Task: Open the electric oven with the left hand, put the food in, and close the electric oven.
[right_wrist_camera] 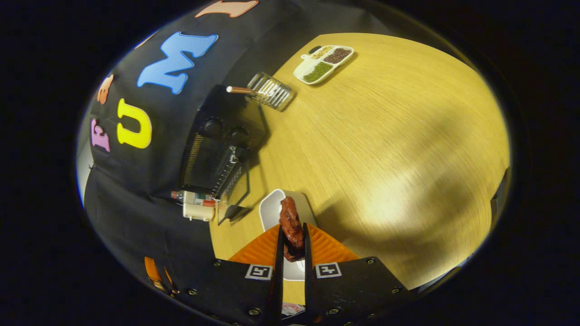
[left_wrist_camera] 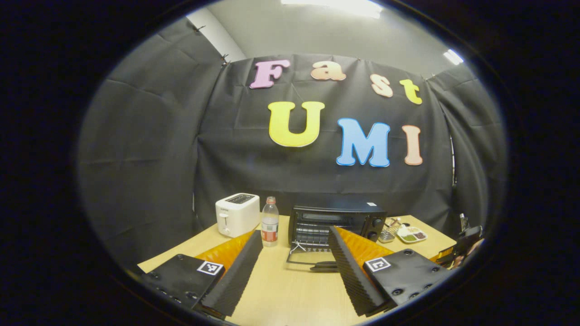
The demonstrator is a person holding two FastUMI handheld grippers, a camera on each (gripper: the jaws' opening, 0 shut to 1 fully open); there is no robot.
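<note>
With the oven (left_wrist_camera: 336, 220) door down, my right claw (right_wrist_camera: 292, 242) pinching the meat (right_wrist_camera: 291, 228) should enter level; my left claw (left_wrist_camera: 294, 262) gapes wide.

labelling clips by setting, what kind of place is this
Most likely a staged recording booth set up as a kitchen counter, not a real kitchen: black cloth walls in a wooden table that carries a toaster, a small electric oven with its door down, and a divided snack dish.
</note>
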